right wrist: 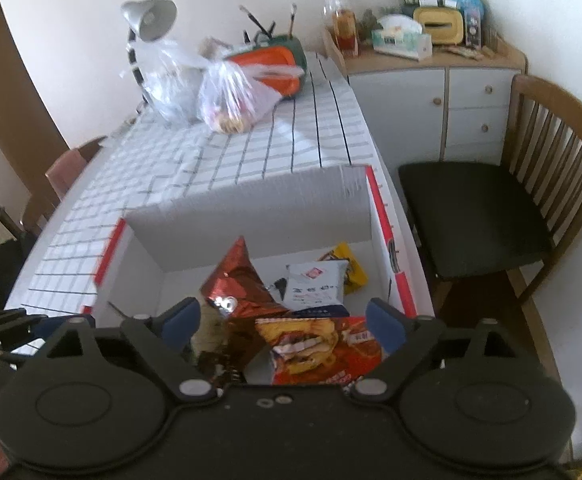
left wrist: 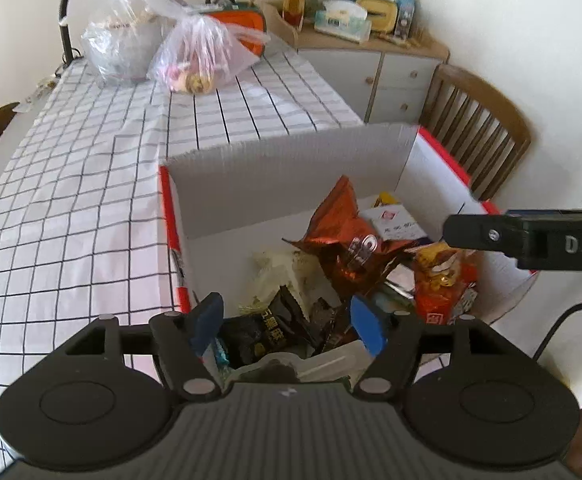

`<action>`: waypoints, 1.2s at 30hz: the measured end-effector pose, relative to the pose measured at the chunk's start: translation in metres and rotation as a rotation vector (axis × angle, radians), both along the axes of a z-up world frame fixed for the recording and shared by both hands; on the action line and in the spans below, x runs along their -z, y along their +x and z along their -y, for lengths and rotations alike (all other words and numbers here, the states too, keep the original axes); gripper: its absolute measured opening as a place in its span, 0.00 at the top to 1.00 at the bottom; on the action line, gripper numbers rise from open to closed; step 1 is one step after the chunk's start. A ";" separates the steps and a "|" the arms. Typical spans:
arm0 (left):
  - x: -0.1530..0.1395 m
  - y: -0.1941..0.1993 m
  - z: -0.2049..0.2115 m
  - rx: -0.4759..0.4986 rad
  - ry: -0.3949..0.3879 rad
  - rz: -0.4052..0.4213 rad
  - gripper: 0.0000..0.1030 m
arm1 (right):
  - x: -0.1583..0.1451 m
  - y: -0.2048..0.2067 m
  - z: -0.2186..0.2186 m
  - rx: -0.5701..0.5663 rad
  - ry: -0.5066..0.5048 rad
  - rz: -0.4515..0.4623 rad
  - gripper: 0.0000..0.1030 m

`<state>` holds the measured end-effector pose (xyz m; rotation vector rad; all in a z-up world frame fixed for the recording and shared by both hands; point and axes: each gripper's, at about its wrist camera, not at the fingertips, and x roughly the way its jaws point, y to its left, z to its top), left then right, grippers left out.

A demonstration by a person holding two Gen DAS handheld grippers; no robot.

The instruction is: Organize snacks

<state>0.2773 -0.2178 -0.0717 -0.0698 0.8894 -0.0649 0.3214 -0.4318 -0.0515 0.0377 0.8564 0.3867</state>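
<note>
Hovering over the snack box (left wrist: 283,168), left tongs (left wrist: 287,326) and right tongs (right wrist: 283,324) gape wide, gripping nothing.

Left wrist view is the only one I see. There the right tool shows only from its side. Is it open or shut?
Observer: Open. The right tool hangs over the orange chip bag at the near end of the box, gripping nothing.
Operator: What lies behind the white packet?
Observer: A yellow packet, partly under the white packet, close to the box's right wall.
Operator: And the seat of the chair?
Observer: The seat is black and stands beside the table.
</note>
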 end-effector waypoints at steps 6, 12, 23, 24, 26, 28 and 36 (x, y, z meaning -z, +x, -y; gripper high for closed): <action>-0.021 -0.021 -0.006 0.007 -0.024 0.073 0.26 | -0.021 -0.027 0.005 0.011 0.051 0.063 0.06; -0.042 -0.041 -0.012 0.020 -0.041 0.138 0.23 | -0.041 -0.052 0.009 0.020 0.079 0.128 0.00; -0.067 -0.075 -0.026 0.010 -0.078 0.242 0.02 | -0.063 -0.093 0.012 0.004 0.080 0.238 0.00; -0.068 -0.077 -0.027 0.006 -0.084 0.249 0.01 | -0.065 -0.097 0.013 0.001 0.078 0.247 0.00; -0.070 -0.081 -0.029 0.004 -0.096 0.258 0.01 | -0.067 -0.104 0.014 -0.003 0.072 0.267 0.00; -0.072 -0.086 -0.030 0.000 -0.100 0.268 0.01 | -0.068 -0.109 0.014 -0.003 0.070 0.282 0.00; -0.077 -0.104 -0.024 0.011 -0.109 0.253 0.01 | -0.073 -0.127 0.014 -0.011 0.074 0.299 0.00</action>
